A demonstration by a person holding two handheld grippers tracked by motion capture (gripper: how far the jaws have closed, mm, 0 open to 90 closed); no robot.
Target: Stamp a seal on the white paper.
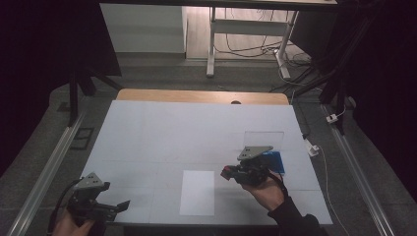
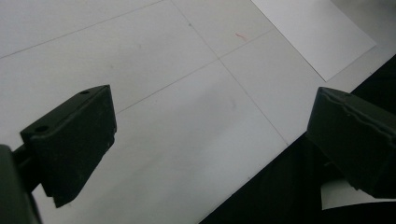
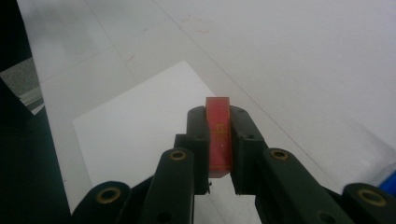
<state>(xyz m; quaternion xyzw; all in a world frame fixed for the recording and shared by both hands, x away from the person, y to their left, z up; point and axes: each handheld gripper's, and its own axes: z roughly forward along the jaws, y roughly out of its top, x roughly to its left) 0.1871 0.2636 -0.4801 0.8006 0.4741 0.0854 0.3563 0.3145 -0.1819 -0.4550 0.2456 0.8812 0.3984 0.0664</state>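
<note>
My right gripper [image 3: 218, 114] is shut on a small flat red block [image 3: 219, 135] with gold markings, clamped edge-on between the jaws. In the high view that right gripper [image 1: 227, 172] hovers right of a white sheet of paper [image 1: 197, 192], the red block [image 1: 225, 172] showing at its tip, which points left. The sheet of paper [image 3: 140, 126] lies just beyond and below the held block. My left gripper [image 1: 120, 206] sits at the table's front left corner, jaws wide apart with nothing between them. Its black pads [image 2: 74, 140] frame bare white table surface [image 2: 177, 102].
A blue object [image 1: 273, 161] lies behind the right gripper, with a clear upright panel [image 1: 264, 140] just beyond it. The white table cover [image 1: 162, 132] ends at a wooden strip [image 1: 201, 96] at the far edge. Metal rails [image 1: 49, 167] run along both sides.
</note>
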